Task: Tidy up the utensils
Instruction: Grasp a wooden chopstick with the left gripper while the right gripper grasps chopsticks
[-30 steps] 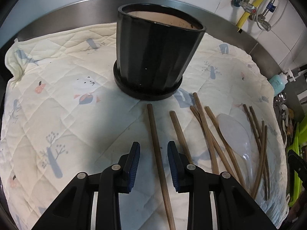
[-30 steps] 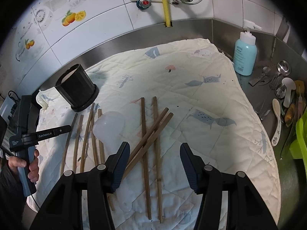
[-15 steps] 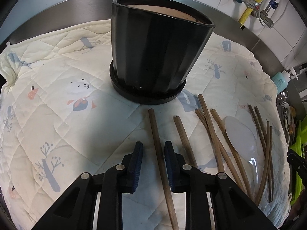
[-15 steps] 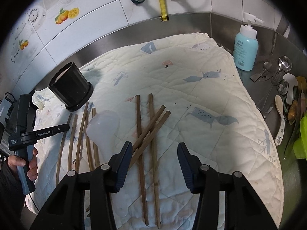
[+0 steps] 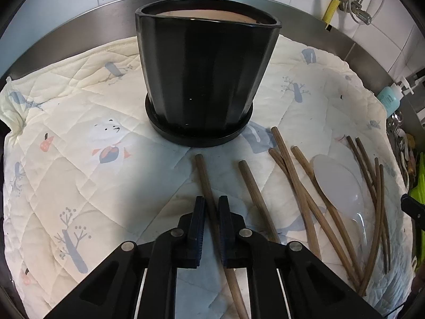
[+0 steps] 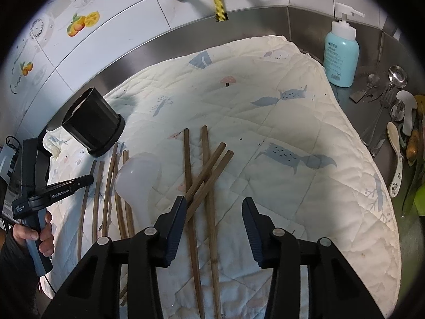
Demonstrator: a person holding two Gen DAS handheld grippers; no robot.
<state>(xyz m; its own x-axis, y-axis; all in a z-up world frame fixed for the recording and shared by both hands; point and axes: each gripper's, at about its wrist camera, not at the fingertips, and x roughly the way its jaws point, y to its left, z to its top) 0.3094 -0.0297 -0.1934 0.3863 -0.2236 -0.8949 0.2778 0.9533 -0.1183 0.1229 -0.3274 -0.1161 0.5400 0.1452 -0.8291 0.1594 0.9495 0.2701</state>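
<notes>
My left gripper closing, chopstick between pads, near black pot. My right gripper closing, spread over crossed chopsticks, not touching.

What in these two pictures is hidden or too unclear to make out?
- Black pot: its inside is hidden by its own wall in the left wrist view.
- Chopstick between the closing left gripper: its near end is cut off by the frame edge.
- Cutlery pile: crowded at the fisheye edge in the right wrist view, pieces uncountable.
- Soap bottle: label too small to read.
</notes>
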